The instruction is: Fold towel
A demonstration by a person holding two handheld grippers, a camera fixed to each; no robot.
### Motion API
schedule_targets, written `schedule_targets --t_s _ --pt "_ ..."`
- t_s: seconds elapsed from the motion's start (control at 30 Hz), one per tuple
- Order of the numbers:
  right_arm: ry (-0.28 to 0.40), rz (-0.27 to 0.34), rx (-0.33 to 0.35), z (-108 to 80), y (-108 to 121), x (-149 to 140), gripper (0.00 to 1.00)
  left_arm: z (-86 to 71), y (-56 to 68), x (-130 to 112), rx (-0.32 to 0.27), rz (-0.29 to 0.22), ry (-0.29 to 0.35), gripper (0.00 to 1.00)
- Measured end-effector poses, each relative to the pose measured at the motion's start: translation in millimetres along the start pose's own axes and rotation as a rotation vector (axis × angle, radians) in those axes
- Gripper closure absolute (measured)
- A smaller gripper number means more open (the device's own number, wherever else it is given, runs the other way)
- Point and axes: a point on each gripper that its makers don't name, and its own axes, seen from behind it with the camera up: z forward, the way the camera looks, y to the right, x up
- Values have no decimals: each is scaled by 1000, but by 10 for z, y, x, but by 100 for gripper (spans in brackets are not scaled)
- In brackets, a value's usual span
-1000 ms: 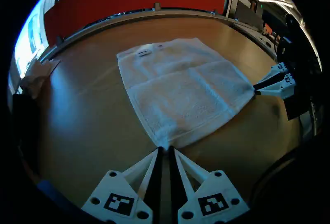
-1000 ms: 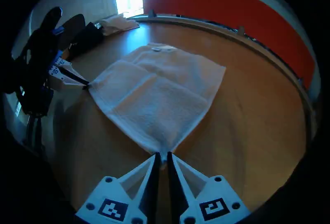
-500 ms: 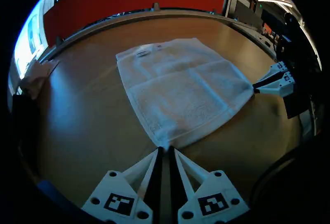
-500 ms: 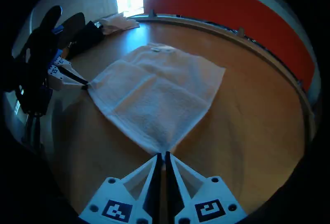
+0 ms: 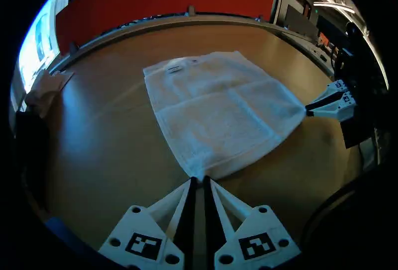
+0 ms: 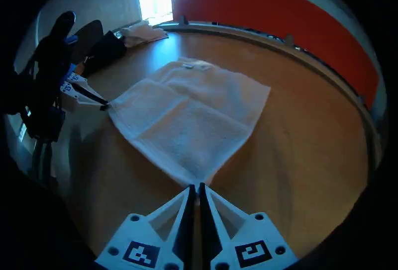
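Left gripper [image 5: 198, 178] and right gripper [image 6: 195, 185] each clamp a near corner of the white terry towel [image 5: 224, 108], flat mid-frame on the brown wooden table [image 5: 99, 135]; grasp looks done, next lift both corners toward the far edge.

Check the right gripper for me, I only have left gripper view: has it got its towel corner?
Observer: Yes. In right gripper view the right gripper has its fingers closed on the nearest corner of the towel.
Operator: And my left one, from the side?
Observer: The left gripper has its tips at the adjacent corner, low against the table. That corner looks flat, not lifted.
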Motion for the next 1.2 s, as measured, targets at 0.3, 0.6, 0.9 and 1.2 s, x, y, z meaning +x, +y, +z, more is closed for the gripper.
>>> schedule_targets --t_s 0.3,0.6,0.9,1.2 --pt "26 -2 13 -162 -30 160 94 -160 12 109 2 -25 4 89" --pt "56 -5 32 -443 -126 358 95 -409 73 141 -3 -49 -10 89" --pt "70 -2 54 -733 -235 469 95 -652 208 134 -22 -90 -30 89" --pt "52 -6 81 -973 -364 431 95 -881 368 53 -37 -117 -51 89"
